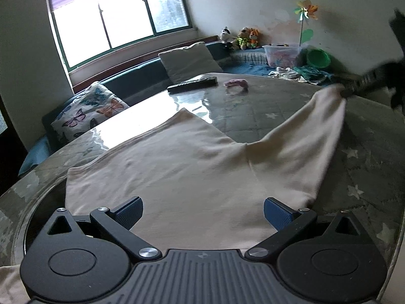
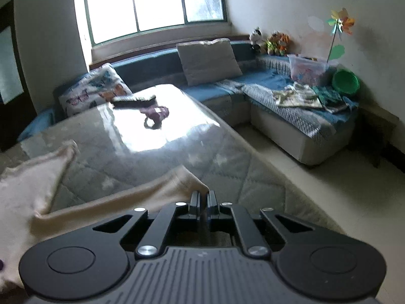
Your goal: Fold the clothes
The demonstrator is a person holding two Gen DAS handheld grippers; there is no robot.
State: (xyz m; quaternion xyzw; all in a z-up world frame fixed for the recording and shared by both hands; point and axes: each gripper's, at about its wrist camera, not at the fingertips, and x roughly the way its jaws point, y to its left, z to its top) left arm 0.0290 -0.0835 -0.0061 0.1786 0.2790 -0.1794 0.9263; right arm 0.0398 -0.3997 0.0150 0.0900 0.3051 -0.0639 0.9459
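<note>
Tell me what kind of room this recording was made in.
Most likely a home living room: a blue corner sofa with cushions under a wide window, stuffed toys on the sofa back, and a glass-topped table where a pale garment lies.

Remote control (image 1: 193, 84) beside pink scrunchie (image 1: 236, 83) — butterfly cushion (image 1: 91, 110), green bowl (image 2: 345, 80)

Desk (image 1: 253, 111): glossy top bare from centre to 3 o'clock. Obstacles at 12 o'clock, far end: remote (image 1: 193, 84) and pink item (image 1: 236, 84), near each other but apart. Cloth (image 1: 192, 177) covers the near half, one corner drawn out toward 2 o'clock. Sofa (image 2: 291, 116) borders the far and right sides; bare floor (image 2: 316, 185) lies between desk and sofa at 3 o'clock.
</note>
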